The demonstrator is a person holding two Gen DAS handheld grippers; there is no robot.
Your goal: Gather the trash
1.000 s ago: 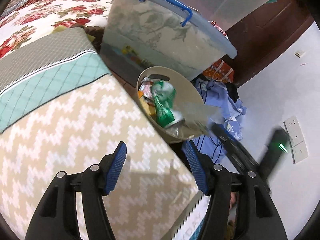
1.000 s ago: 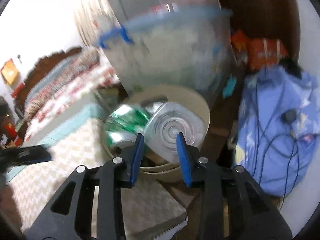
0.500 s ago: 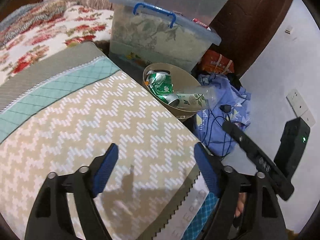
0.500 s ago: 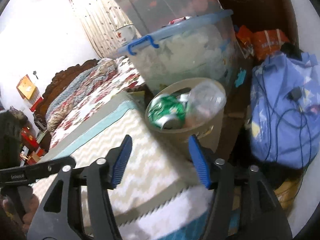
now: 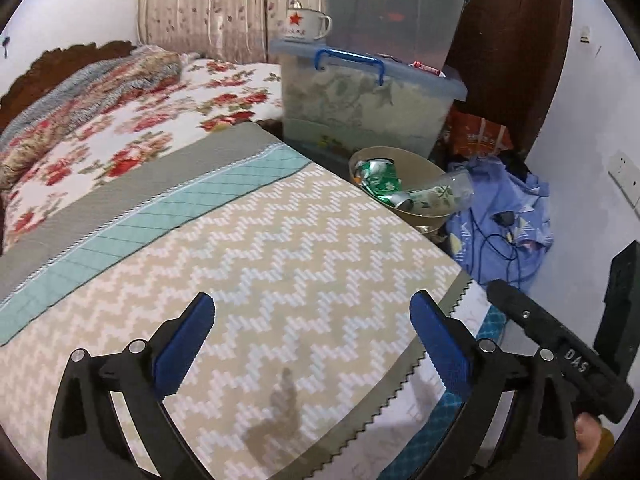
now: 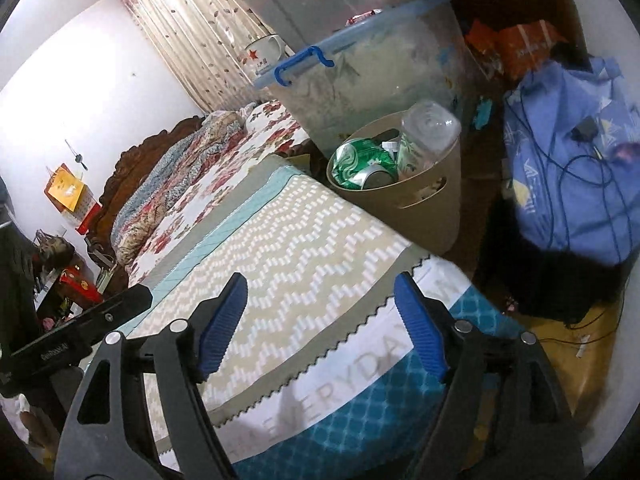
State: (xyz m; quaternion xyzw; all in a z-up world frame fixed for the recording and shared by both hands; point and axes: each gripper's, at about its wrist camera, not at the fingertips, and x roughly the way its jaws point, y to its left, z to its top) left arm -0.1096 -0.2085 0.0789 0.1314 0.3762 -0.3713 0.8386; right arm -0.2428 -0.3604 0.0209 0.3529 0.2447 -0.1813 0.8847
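A tan waste bin (image 5: pixel 430 178) (image 6: pixel 424 200) stands on the floor by the bed's corner. It holds a crushed green can (image 5: pixel 380 182) (image 6: pixel 360 162) and a clear plastic bottle (image 5: pixel 444 192) (image 6: pixel 428 130) that sticks out over the rim. My left gripper (image 5: pixel 312 340) hangs over the zigzag bedcover (image 5: pixel 280 248), well back from the bin; its jaws are opening with nothing between them. My right gripper (image 6: pixel 320 320) hovers over the cover's edge (image 6: pixel 304 264), jaws also opening and empty. In the left wrist view the right gripper's body (image 5: pixel 560 354) shows at lower right.
Stacked plastic storage boxes (image 5: pixel 368 92) (image 6: pixel 376 68) with a starred mug (image 5: pixel 304 24) stand behind the bin. A blue cloth bundle with cables (image 5: pixel 504 216) (image 6: pixel 576 168) lies on the floor to the right. A floral bedspread (image 5: pixel 120 132) covers the bed's far side.
Both grippers pulled back from the bin over the bed and opened wide. The right gripper let go of the clear bottle, which now rests in the bin.
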